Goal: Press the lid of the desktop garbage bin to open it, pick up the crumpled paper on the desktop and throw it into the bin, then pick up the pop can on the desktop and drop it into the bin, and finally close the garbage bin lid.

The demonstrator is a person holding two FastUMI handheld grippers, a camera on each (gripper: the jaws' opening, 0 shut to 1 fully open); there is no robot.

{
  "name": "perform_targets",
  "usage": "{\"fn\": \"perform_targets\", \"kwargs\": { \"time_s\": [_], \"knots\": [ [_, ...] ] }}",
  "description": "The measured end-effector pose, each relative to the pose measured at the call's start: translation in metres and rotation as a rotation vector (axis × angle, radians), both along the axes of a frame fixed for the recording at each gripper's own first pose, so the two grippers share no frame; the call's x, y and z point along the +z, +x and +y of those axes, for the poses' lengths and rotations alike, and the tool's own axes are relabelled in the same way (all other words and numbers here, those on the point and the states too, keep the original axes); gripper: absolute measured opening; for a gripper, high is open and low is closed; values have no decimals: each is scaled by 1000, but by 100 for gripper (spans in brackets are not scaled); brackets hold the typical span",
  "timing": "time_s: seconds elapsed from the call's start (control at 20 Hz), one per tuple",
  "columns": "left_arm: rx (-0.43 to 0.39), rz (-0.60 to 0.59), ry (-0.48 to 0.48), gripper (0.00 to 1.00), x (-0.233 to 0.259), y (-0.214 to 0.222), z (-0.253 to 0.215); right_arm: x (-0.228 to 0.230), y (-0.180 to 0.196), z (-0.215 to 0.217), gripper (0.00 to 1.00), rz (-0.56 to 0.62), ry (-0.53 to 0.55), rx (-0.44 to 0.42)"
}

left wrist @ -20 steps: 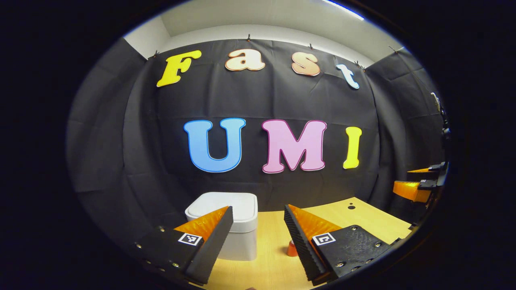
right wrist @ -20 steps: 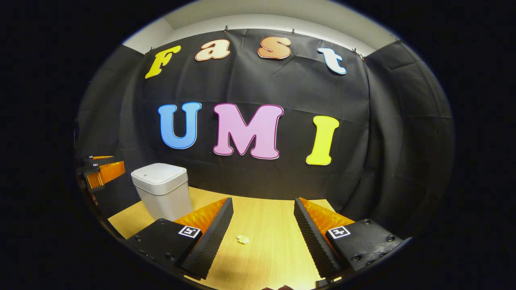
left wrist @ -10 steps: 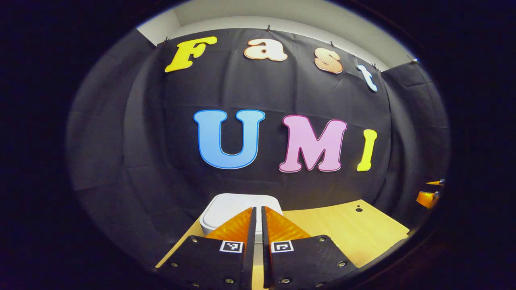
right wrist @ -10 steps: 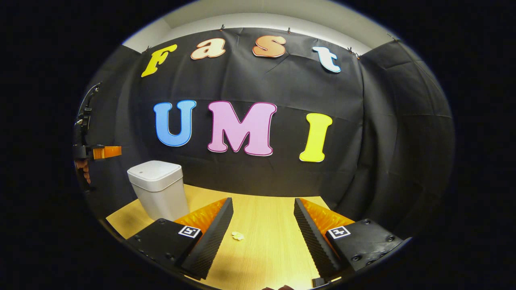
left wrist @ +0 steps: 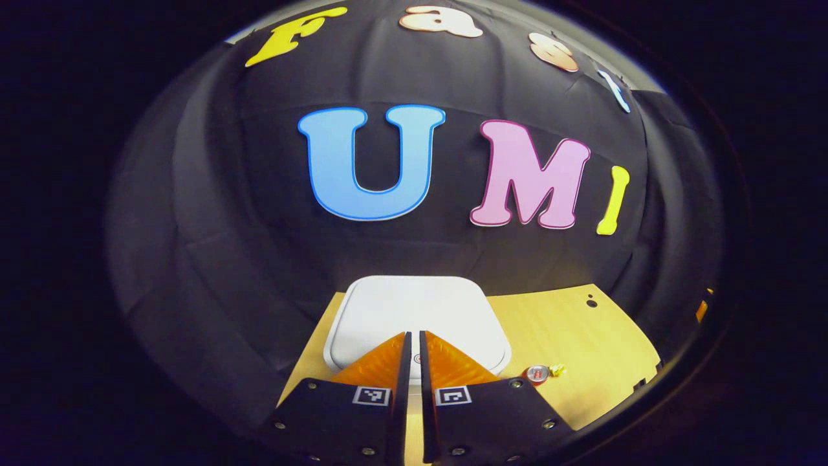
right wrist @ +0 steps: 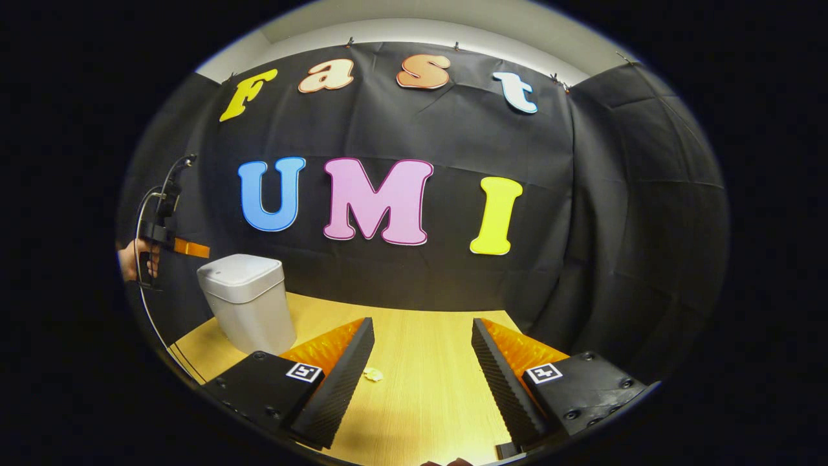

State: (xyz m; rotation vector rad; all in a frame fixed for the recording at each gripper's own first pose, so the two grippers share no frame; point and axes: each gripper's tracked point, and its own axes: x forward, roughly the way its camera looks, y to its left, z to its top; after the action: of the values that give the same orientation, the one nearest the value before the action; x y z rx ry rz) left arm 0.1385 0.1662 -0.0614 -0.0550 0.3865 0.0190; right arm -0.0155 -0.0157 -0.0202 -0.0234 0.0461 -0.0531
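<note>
Pressed together with only a thin slit between them, the jaws of the left gripper (left wrist: 414,336) sit at the bottom centre of the left gripper view, tips over the near edge of the bin (left wrist: 417,310), whose white lid (left wrist: 414,304) is closed and fills the lower middle of the frame; whether the tips touch the lid cannot be told. Just right of the bin, on the desk (left wrist: 569,330), the can (left wrist: 537,373) stands with its top facing up, and the paper (left wrist: 557,369) lies right beside it. In the right gripper view, the jaws of the right gripper (right wrist: 420,323) are spread wide at the bottom of the frame, holding nothing, above the desk (right wrist: 420,362). The paper (right wrist: 372,373) lies low between them, close by the left finger. The bin (right wrist: 244,301) stands at the lower left with its lid (right wrist: 239,268) down, and at the left edge above it a hand (right wrist: 132,259) holds the left gripper (right wrist: 194,248) level, just over the lid.
</note>
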Motion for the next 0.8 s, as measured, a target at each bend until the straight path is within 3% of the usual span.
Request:
{"fn": "perform_targets", "kwargs": {
  "time_s": [0.2, 0.5, 0.7, 0.8],
  "knots": [
    [15, 95, 8, 11, -31, 9, 6, -7, 1, -5, 98, 21, 0, -12],
    [18, 77, -20, 12, -38, 11, 11, -15, 7, 0, 98, 51, -11, -3],
    [32, 108, 111, 12, -40, 10, 10, -20, 15, 16, 98, 65, -5, 24],
    [37, 60, 152, 12, -33, 12, 9, -22, 17, 26, 98, 69, 5, 41]
  ]
}}
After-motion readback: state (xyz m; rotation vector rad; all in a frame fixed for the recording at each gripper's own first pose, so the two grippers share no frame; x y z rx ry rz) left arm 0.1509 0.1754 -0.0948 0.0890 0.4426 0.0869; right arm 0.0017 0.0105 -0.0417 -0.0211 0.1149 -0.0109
